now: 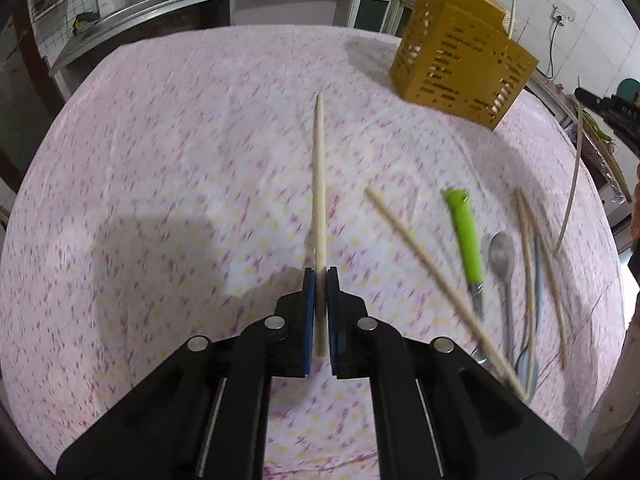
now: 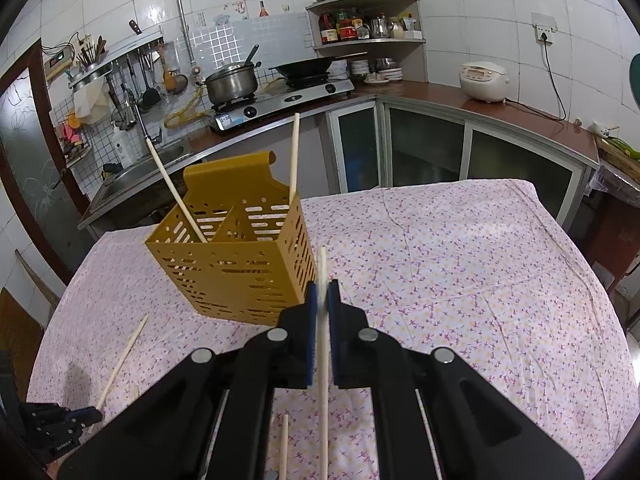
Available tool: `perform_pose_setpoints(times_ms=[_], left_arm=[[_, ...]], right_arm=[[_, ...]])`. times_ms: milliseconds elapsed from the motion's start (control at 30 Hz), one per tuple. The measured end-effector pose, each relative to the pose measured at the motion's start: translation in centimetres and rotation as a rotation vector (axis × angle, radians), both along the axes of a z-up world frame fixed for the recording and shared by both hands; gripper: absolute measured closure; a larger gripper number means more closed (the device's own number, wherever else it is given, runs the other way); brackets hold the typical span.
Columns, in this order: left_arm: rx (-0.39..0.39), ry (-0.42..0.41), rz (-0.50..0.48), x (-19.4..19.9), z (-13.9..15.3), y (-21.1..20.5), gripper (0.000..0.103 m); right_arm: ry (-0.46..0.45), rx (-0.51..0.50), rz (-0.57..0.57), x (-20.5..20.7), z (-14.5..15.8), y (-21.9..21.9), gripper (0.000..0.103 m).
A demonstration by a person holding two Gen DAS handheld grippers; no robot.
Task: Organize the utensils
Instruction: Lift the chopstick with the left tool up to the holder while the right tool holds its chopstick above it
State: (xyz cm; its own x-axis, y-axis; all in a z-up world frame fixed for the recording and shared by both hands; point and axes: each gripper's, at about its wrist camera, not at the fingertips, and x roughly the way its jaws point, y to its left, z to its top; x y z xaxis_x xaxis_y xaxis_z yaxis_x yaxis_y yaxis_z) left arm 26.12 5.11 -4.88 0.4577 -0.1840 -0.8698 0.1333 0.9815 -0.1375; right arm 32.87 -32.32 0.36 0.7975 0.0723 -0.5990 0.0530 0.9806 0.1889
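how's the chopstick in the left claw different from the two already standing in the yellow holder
The chopstick in the left claw is clamped between the blue pads, out over the tablecloth; the two chopsticks in the yellow holder stand free. One holder chopstick leans left in the left compartment, the other stands near upright at the right rear corner. All three are plain pale wooden sticks.

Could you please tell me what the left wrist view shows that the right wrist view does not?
Only the left wrist view shows the green-handled knife and spoon lying on the tablecloth. Only the right wrist view shows the holder's two compartments with two chopsticks inside. Both show the yellow holder, and each gripper's jaws shut on a chopstick.
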Motion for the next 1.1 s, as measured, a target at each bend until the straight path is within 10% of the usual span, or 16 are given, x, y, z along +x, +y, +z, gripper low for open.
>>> perform_pose_setpoints(times_ms=[300, 1100], left_arm=[[-0.003, -0.011, 0.005, -0.8, -0.6, 0.5, 0.099], [-0.058, -0.381, 0.038, 0.6, 13.3, -0.1, 0.099]], right_arm=[[0.005, -0.006, -0.007, 0.1, -0.2, 0.2, 0.097], [-0.014, 0.026, -0.017, -0.5, 0.2, -0.4, 0.097]])
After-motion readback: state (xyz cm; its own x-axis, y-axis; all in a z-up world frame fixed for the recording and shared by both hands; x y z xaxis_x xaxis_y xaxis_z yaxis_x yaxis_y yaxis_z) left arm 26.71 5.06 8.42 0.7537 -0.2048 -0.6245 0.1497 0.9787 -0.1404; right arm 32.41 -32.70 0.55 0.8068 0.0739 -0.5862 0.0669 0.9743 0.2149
